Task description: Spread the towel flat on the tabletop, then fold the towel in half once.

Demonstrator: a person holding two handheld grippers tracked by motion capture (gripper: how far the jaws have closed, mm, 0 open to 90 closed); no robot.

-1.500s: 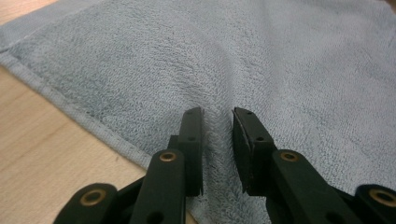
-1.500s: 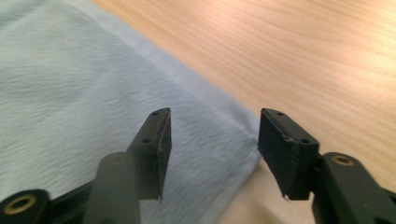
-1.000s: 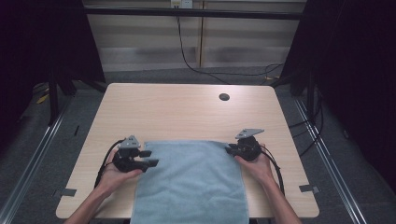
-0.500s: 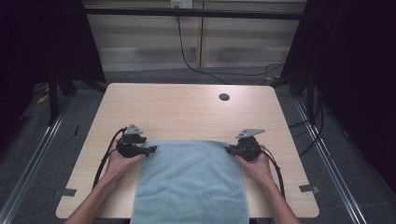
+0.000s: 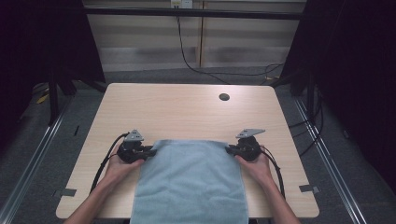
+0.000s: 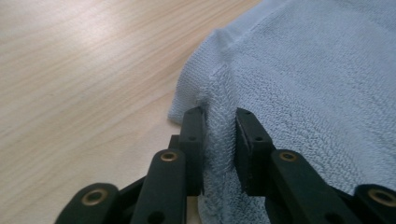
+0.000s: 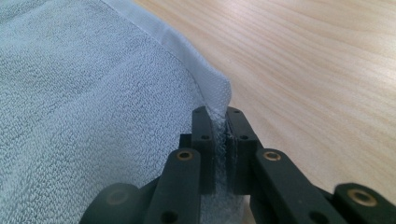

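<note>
A light blue towel [image 5: 191, 179] lies flat on the wooden table [image 5: 187, 112], and its near end hangs over the front edge. My left gripper [image 5: 148, 151] is at the towel's far left corner. Its jaws have just been closing, and a raised fold of the towel [image 6: 317, 70] is now pinched between the left gripper's [image 6: 219, 114] pads. At the far right corner, my right gripper [image 5: 229, 149] is shut on the hem. In the right gripper view the towel [image 7: 84, 93] edge stands up between the right gripper's [image 7: 217, 112] narrow jaws.
A small dark round hole [image 5: 224, 97] sits in the tabletop at the far right. Bare wood stretches beyond the towel to the far edge. Black cables trail from both grippers along the person's forearms. Dark floor and metal rails surround the table.
My left gripper shifted a little along the towel's left corner and its jaws closed on a fold of cloth. The right gripper and the towel stayed put.
</note>
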